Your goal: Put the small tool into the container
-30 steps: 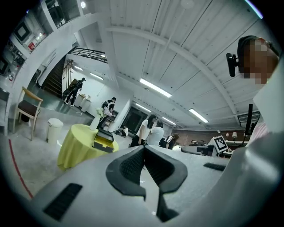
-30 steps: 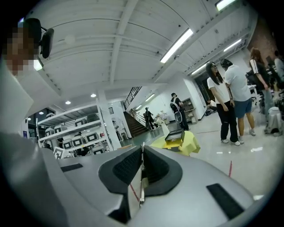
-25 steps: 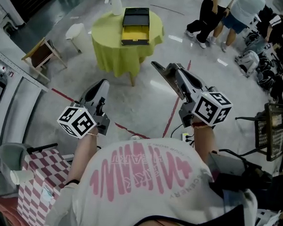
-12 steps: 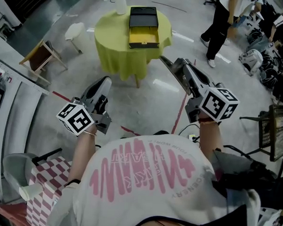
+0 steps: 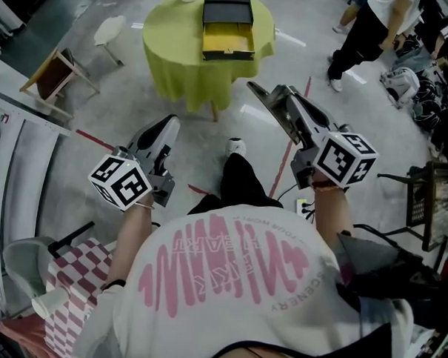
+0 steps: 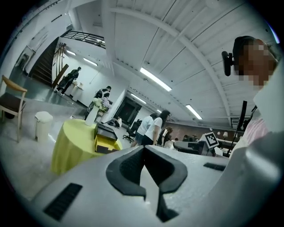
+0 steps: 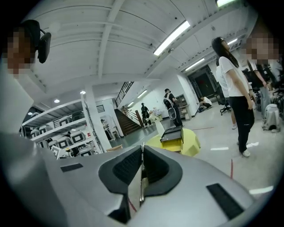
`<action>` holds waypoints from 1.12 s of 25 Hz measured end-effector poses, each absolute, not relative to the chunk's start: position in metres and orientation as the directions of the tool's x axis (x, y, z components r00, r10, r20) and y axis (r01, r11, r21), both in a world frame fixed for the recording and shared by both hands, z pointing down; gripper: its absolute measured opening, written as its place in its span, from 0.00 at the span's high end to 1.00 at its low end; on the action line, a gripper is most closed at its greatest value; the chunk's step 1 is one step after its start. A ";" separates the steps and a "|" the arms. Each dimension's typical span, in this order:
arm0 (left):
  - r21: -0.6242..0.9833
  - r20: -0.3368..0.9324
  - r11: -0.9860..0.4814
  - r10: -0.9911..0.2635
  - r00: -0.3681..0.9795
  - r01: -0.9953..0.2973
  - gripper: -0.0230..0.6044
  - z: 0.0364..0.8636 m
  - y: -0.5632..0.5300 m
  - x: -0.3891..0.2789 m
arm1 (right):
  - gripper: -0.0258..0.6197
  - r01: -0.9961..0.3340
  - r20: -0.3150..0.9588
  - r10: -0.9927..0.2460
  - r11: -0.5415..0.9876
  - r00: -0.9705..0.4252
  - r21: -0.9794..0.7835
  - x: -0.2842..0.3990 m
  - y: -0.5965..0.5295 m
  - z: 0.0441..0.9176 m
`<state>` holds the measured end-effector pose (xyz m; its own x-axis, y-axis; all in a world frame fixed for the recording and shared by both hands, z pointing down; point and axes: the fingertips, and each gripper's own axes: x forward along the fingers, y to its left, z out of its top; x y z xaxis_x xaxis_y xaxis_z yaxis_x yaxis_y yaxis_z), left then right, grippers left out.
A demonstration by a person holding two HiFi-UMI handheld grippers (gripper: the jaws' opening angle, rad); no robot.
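Thin metallic small tool (image 7: 141, 173) appears pinched edge-on between the shut jaws of the right gripper (image 5: 268, 102). Black-and-yellow open container (image 5: 228, 35) sits at 12 o'clock on the yellow-green round table (image 5: 166, 50), well apart. Left gripper (image 5: 165, 127) is closed on nothing. Recommend a firm grip and a square approach.

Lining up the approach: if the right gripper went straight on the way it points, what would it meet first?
Nothing close: the right gripper points over bare floor toward the yellow table carrying the open case; depth is unclear.
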<state>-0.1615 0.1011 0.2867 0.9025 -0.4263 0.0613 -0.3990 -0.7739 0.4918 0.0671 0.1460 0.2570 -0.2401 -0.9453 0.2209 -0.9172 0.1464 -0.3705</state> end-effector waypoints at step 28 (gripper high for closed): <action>0.515 0.022 -0.716 -0.538 0.843 -0.471 0.95 0.280 -0.136 -0.054 | 0.93 -0.843 0.220 -0.866 0.330 -0.450 -0.424 0.148 -0.139 0.271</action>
<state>-0.0536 -0.1359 0.2802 0.8428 -0.5377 0.0224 -0.4708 -0.7165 0.5148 0.1481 -0.1389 0.2705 -0.4498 -0.8657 0.2197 -0.8432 0.3305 -0.4240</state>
